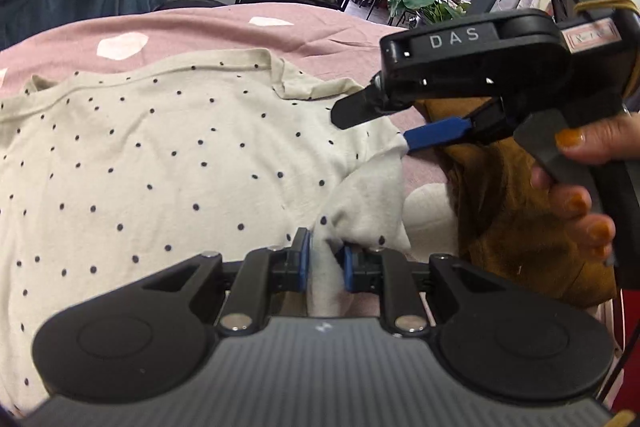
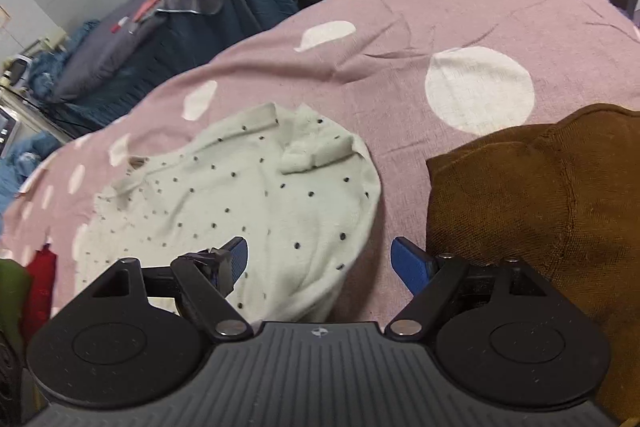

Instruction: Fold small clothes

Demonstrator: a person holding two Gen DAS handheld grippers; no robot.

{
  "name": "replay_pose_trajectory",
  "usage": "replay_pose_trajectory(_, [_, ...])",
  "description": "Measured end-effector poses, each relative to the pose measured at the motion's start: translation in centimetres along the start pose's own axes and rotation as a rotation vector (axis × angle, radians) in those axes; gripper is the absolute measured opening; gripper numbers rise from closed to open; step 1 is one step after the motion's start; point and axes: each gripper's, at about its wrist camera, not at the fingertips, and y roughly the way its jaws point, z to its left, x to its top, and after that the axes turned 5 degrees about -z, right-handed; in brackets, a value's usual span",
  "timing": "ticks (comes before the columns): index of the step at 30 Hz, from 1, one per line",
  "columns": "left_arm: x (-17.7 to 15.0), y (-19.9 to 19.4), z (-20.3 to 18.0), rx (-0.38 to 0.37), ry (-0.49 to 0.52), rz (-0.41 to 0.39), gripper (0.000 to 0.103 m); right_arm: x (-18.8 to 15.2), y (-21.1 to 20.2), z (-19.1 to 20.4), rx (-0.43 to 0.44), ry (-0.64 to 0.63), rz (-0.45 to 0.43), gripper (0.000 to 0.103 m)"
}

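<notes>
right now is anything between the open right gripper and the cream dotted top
Nothing visible. The right gripper hangs open directly over the near edge of the cream black-dotted knit top. The brown knit garment lies off to its right on the pink spotted bedsheet, clear of that path.

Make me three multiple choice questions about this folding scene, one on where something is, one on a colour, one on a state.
1. Where does the brown garment lie relative to the dotted top, seen from the right wrist?
A. to its right
B. under it
C. on it

2. What colour is the bedspread?
A. green with stripes
B. pink with pale spots
C. plain black

3. How do the left tongs stand?
A. wide open
B. shut on the top
C. shut on the brown garment

Answers:
1. A: pink cloth shows between them.
2. B: pale round patches on pink.
3. B: cream fabric is pinched between the blue pads, while the right tongs gape.
</notes>
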Motion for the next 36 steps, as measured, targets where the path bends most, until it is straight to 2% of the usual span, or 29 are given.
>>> replay_pose_trajectory(2, [0.1, 0.1, 0.0, -0.004, 0.003, 0.003, 0.016, -0.1, 0.7, 0.1, 0.020, 0.025, 0.038, 0.103])
replay_pose_trajectory(3, [0.1, 0.2, -0.1, -0.006, 0.005, 0.004, 0.016, -0.2, 1.0, 0.2, 0.004, 0.025, 0.044, 0.103])
replay_pose_trajectory(7, [0.0, 0.0, -0.2, -0.014, 0.003, 0.011, 0.016, 0.0, 1.8, 0.4, 0.028, 0.059, 0.038, 0.103])
replay_pose_trajectory(13, [0.1, 0.3, -0.1, -0.016, 0.004, 0.017, 0.016, 1.0, 4.2, 1.8, 0.028, -0.014, 0.086, 0.103])
replay_pose_trajectory(18, [0.0, 0.3, -0.3, -0.013, 0.014, 0.024, 0.016, 1.5, 5.5, 1.3, 0.064, 0.048, 0.073, 0.103])
replay_pose_trajectory(20, [-0.1, 0.4, -0.2, -0.014, 0.013, 0.027, 0.017, 1.4, 5.5, 1.4, 0.058, 0.029, 0.060, 0.103])
replay_pose_trajectory(22, [-0.1, 0.6, -0.2, -0.016, 0.011, 0.029, 0.017, 1.2, 5.5, 1.2, 0.028, 0.006, 0.043, 0.071])
replay_pose_trajectory(23, [-0.2, 0.7, -0.2, -0.016, 0.009, 0.030, 0.017, 1.1, 5.5, 0.9, 0.027, 0.006, 0.037, 0.048])
replay_pose_trajectory(25, [-0.2, 0.8, -0.2, -0.018, 0.003, 0.030, 0.017, 1.0, 5.4, 0.1, 0.067, 0.031, 0.028, 0.046])
replay_pose_trajectory(27, [-0.3, 0.9, -0.1, -0.020, -0.004, 0.029, 0.017, 0.9, 5.3, -0.3, 0.080, 0.039, 0.019, 0.040])
replay_pose_trajectory(33, [-0.3, 0.5, 0.4, -0.025, -0.033, 0.023, 0.017, 0.3, 4.9, 1.4, 0.054, -0.023, -0.028, 0.021])
replay_pose_trajectory(36, [-0.1, -0.7, 1.1, -0.031, -0.060, -0.002, 0.017, 0.3, 4.1, 2.4, 0.088, -0.008, -0.062, 0.019])
